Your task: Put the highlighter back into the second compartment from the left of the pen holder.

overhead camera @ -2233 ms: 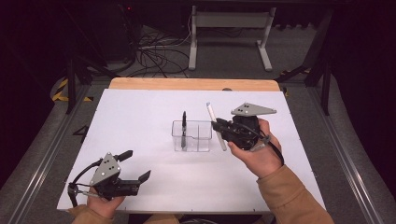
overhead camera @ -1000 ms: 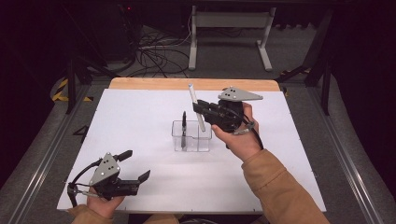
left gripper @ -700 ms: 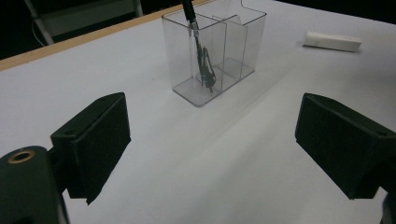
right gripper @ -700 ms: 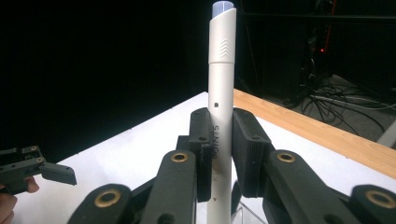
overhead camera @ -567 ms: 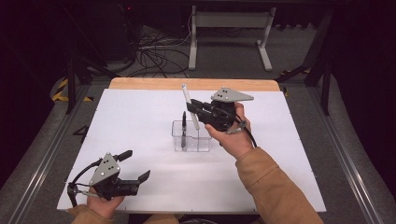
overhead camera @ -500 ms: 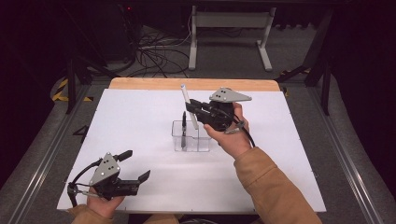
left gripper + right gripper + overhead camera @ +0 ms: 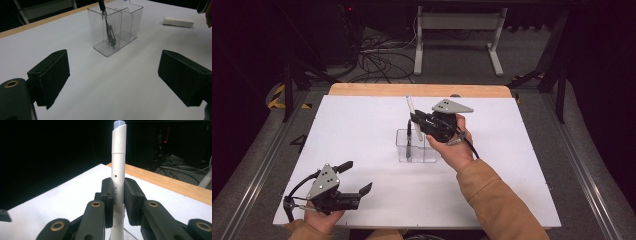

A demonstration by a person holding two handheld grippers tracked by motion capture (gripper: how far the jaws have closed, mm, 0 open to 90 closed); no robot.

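Pen (image 7: 118, 167), white and nearly upright, sits clamped between the jaws of the right gripper (image 7: 418, 121), held above a clear plastic holder (image 7: 414, 146) at mid-table. One compartment of that holder contains a black pen (image 7: 108, 27). The left gripper (image 7: 354, 181) rests near the table's (image 7: 362, 125) front left corner, jaws spread wide and empty. A white eraser-like block (image 7: 178, 22) lies beyond the holder.

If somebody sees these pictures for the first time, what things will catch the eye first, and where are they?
First comes the white pen, held upright and clamped in the right hand-held gripper above the clear organizer at the middle of the white table. A black pen already stands in one of its compartments. Near the front left corner, the left hand-held gripper waits open with nothing in it.
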